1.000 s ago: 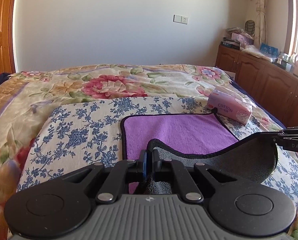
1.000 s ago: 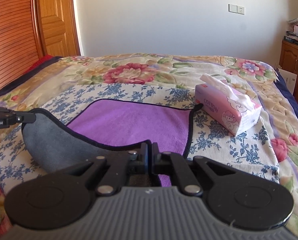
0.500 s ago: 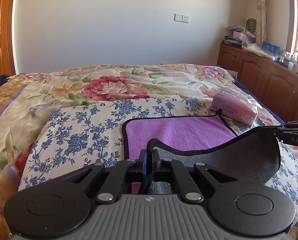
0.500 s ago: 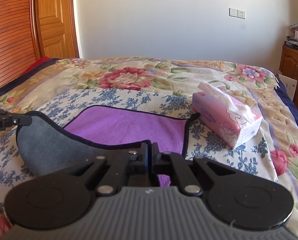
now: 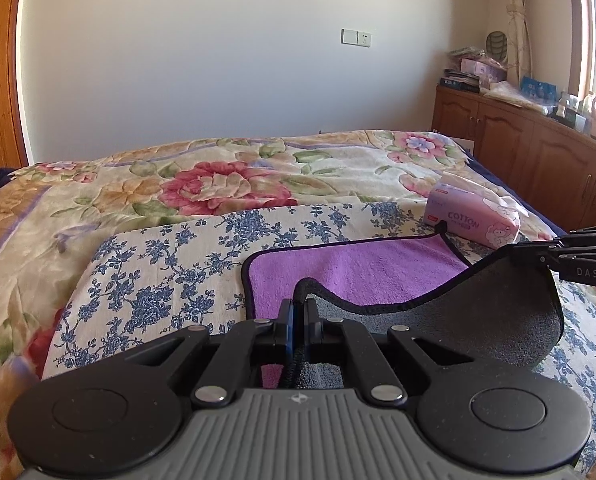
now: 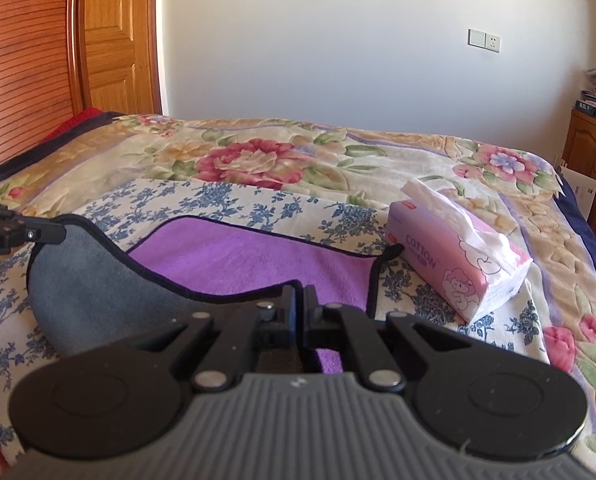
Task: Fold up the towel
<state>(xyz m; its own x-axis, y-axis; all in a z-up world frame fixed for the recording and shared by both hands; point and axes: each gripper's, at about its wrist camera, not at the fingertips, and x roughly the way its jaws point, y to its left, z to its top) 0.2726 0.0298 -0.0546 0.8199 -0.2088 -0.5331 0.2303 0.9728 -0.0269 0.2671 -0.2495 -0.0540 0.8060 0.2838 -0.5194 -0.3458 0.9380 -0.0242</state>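
Two tools held the near edge of the towel (image 5: 349, 268) off the bed (image 5: 218, 184), one at each near corner. The left tool (image 5: 298, 312) was pinched tight on the black-bound hem of the left corner, and the right tool (image 6: 299, 300) was clamped the same way on the right corner, so the stretch of cloth between them hung in a shallow sag and showed its grey underside. The far half lay flat, purple face up, on a blue-flowered cloth (image 5: 170, 264) spread over the floral bedspread. Holding both corners level and apart seemed meant to keep the lifted edge straight, so that it could be carried over to meet the far edge squarely. I judged the first fold to be only begun: the raised edge hung over the near part of the towel, with the far hem well beyond it. A pink tissue pack (image 6: 457, 268) sat just beside the far right corner, its loop nearly touching the pack, and looked close enough to catch the cloth if the fold drifted right.
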